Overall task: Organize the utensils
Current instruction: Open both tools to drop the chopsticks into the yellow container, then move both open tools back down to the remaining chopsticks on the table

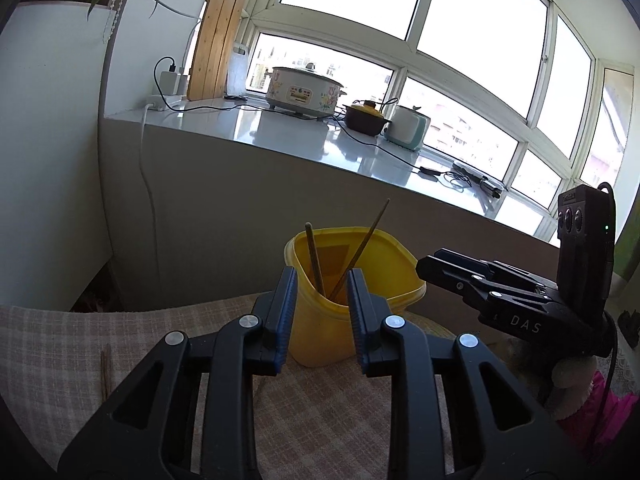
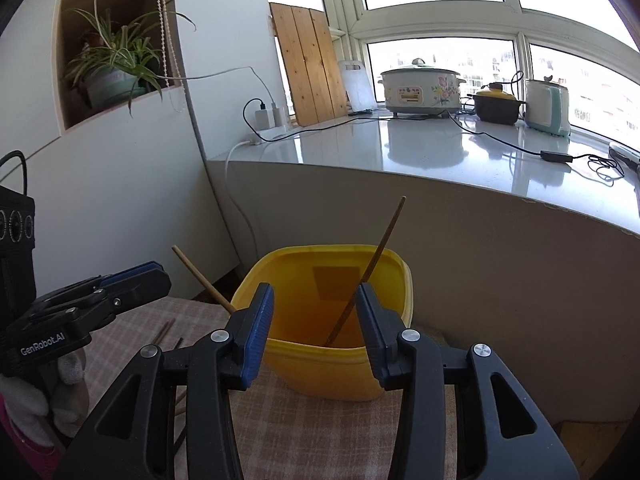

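A yellow tub (image 1: 352, 300) stands on a table spread with a checked cloth (image 1: 60, 344), and everything else sits around it. Two chopsticks stand in the tub: one thicker stick (image 1: 314, 258) leaning toward its left wall and one thin stick (image 1: 366, 248) slanting up and right past the rim. The left gripper (image 1: 322, 316) hangs just in front of the tub with its blue-padded jaws apart and nothing between them; the tub's front wall shows through the gap. The right gripper (image 2: 316, 332) hangs likewise before the tub, jaws apart and empty, the thin stick (image 2: 372, 268) rising behind its right finger without touching the pad as far as can be told. In the right wrist view the thicker stick (image 2: 202, 278) juts out over the tub's left rim. More chopsticks (image 2: 164, 330) lie flat on the cloth left of the tub, beside the left gripper's body. Behind the tub a grey counter wall rises close, and on the counter top (image 2: 432, 148) well beyond stand a flowered cooker (image 2: 420, 88), a dark pot with a yellow lid (image 2: 496, 106), a pale green appliance (image 2: 548, 108), and trailing black cables. A wooden board (image 2: 308, 64) leans at the window, and a potted plant (image 2: 114, 64) sits in a wall niche up to the left of the tub.
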Tool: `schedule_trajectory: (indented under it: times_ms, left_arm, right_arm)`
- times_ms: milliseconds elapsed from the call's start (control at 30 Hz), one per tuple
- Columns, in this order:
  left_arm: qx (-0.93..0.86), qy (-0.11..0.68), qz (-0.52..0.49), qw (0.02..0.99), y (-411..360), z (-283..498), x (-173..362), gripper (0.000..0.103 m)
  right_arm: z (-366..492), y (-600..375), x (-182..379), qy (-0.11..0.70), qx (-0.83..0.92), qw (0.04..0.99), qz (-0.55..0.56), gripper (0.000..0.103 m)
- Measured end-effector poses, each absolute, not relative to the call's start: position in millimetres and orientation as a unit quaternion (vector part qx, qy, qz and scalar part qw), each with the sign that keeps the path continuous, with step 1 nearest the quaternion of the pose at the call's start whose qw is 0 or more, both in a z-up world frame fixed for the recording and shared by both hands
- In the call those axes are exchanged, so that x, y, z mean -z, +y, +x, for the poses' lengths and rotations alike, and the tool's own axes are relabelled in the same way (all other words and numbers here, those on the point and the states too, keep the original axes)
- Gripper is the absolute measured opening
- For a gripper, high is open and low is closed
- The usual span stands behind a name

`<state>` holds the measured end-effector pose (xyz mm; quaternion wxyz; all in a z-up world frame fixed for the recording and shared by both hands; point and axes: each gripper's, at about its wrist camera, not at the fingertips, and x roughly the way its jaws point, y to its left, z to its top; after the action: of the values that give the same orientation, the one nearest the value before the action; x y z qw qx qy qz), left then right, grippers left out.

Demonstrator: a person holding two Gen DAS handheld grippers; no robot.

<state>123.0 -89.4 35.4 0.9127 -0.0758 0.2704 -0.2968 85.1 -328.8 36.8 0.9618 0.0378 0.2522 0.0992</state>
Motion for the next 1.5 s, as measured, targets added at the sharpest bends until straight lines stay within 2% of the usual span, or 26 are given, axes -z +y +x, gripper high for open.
schedule_trajectory:
  times_ms: [233, 667, 900, 1100, 1367, 1500]
  left_arm:
    - [0.256, 0.277, -0.070, 0.923, -41.6, 102.8, -26.7, 0.024]
    - [0.172, 0.386, -0.087, 0.902, 42.7, 92.2, 38.7, 0.024]
    - [0.172, 0.436, -0.114, 0.876, 60.8, 102.8, 73.7, 0.024]
    - [0.165, 0.467, -0.091, 0.864, 58.7, 114.4, 96.1, 0.024]
    - [0.163, 0.486, -0.081, 0.855, 59.3, 127.6, 109.6, 0.024]
    - [0.165, 0.495, -0.075, 0.850, 59.2, 133.8, 115.1, 0.020]
  right_arm:
    - [67.2, -315.0, -25.9, 0.279, -0.137, 0.950, 0.044, 0.041]
    - [61.3, -255.4, 33.6, 0.384, -0.203, 0.900, 0.032, 0.041]
    - [76.8, -233.8, 64.8, 0.436, -0.211, 0.874, 0.044, 0.041]
    - [92.0, -223.2, 83.9, 0.474, -0.216, 0.849, 0.092, 0.041]
    - [112.6, -205.9, 104.1, 0.519, -0.230, 0.808, 0.158, 0.026]
    - [117.1, -196.0, 115.1, 0.541, -0.231, 0.790, 0.175, 0.023]
